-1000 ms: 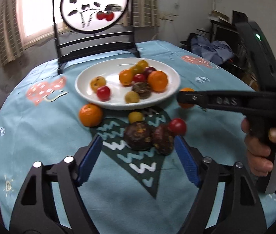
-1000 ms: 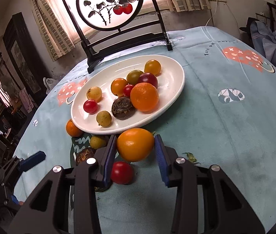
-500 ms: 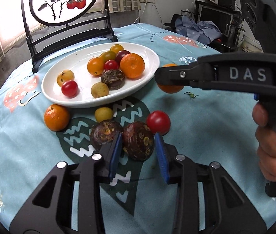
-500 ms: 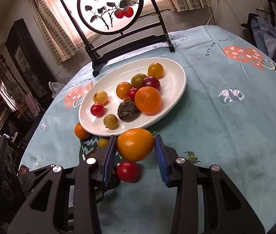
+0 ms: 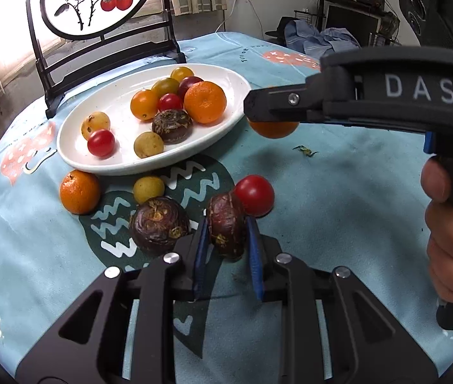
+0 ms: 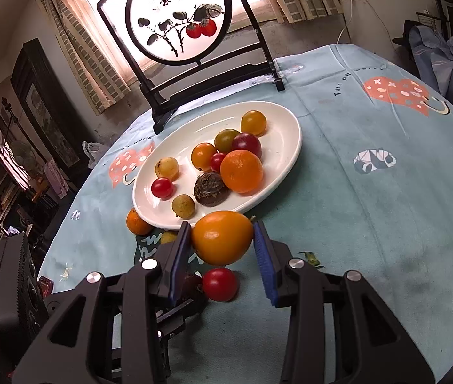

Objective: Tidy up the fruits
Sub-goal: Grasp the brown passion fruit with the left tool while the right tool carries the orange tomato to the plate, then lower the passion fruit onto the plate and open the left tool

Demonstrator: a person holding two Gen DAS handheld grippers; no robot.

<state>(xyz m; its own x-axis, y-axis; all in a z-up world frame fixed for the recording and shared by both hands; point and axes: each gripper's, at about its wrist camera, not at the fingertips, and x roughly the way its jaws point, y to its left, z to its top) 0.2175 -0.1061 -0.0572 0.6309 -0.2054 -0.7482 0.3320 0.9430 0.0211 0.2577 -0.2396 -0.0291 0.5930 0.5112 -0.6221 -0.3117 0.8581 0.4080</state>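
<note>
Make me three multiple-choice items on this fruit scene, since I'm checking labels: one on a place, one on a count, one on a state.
1. Where does the red tomato off the plate lie?
A. on the tablecloth
B. on the plate
C. in a gripper

2. How many fruits lie on the white plate?
A. five
B. seven
C. nine

3. What does the left gripper do?
A. stands open over bare cloth
B. grips a dark brown fruit
C. grips a tomato

Answers: 1 A, it rests on the cloth beside the left gripper. 2 C, nine can be counted in both views. 3 B, the blue pads press on both sides of it, while the right gripper holds an orange fruit.
</note>
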